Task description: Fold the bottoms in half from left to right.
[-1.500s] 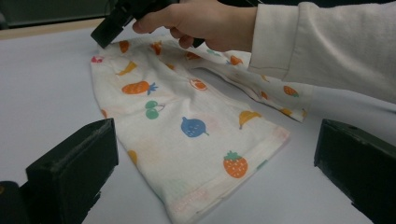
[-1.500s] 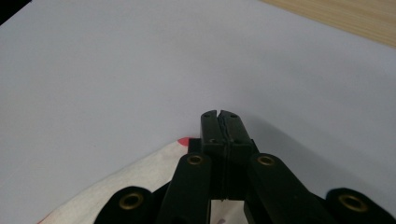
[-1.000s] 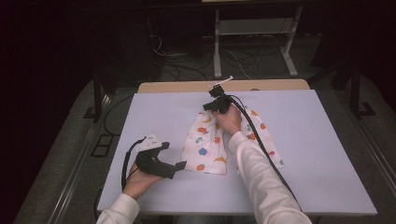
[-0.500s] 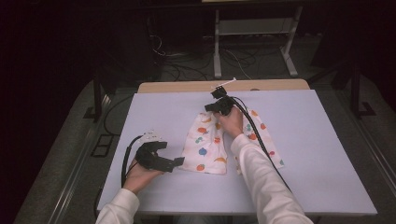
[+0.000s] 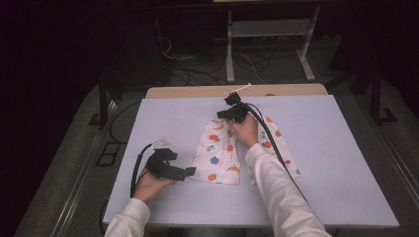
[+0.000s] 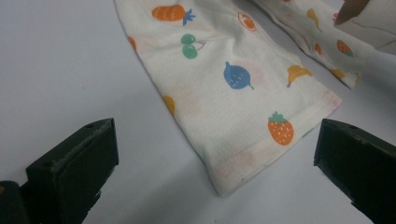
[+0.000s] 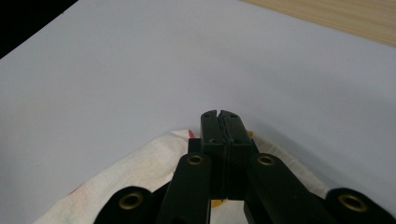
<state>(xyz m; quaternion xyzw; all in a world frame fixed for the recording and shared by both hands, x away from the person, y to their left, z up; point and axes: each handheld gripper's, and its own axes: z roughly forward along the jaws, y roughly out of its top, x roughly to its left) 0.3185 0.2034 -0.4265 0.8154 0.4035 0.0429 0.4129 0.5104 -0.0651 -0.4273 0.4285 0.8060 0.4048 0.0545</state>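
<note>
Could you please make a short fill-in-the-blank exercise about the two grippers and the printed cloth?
1. The jaws of the left gripper stand wide ____.
2. The right gripper is shut on the far end of the ____.
3. The cloth is printed with small coloured ____.
4. The cloth lies on a pale ____.

Missing words: open; cloth; fruits; table

Sleeve (image 5: 276, 187) hides part of garment (image 5: 217, 153).
</note>
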